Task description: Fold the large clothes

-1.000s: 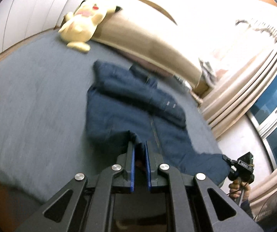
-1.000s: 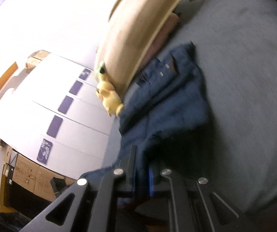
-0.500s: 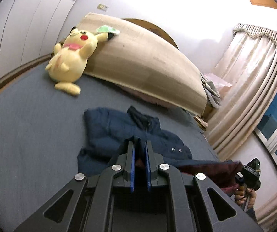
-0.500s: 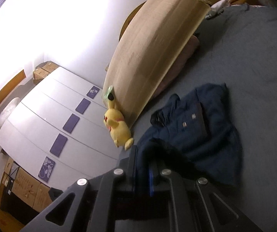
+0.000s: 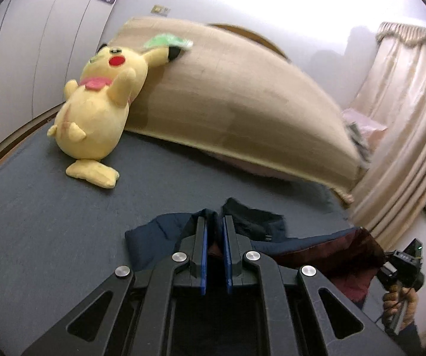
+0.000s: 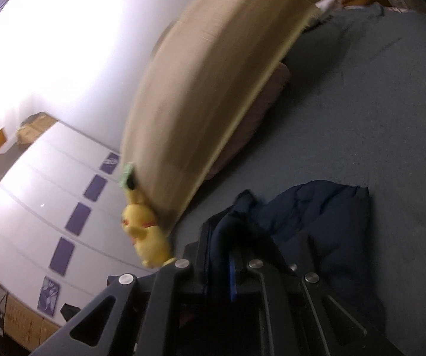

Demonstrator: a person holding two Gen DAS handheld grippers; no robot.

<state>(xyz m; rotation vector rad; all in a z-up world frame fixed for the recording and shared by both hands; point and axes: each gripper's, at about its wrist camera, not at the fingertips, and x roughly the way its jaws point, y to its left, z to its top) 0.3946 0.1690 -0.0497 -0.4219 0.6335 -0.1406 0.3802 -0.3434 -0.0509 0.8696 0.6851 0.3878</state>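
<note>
A navy padded jacket (image 5: 159,237) lies on the grey-blue bed cover (image 5: 34,222), its lower part folded up over its collar end. My left gripper (image 5: 213,222) is shut on the jacket's hem, with fabric pinched between the blue pads. The dark red lining (image 5: 331,252) shows where the lifted hem stretches to the right. There a hand holds my right gripper (image 5: 402,264), seen from the side. In the right wrist view my right gripper (image 6: 221,231) is shut on the jacket (image 6: 316,216), and navy cloth drapes over its fingers.
A yellow plush toy (image 5: 100,112) leans on a large tan mat (image 5: 242,103) propped against the headboard. White wardrobe doors (image 6: 49,207) stand on the left, beige curtains (image 5: 405,118) on the right. Cardboard boxes (image 6: 14,317) sit on the floor by the wardrobe.
Both grippers have carried the jacket's hem toward the headboard, folding the lower half over the upper. The plush toy and the mat now loom much closer, and the red lining has come into sight.
</note>
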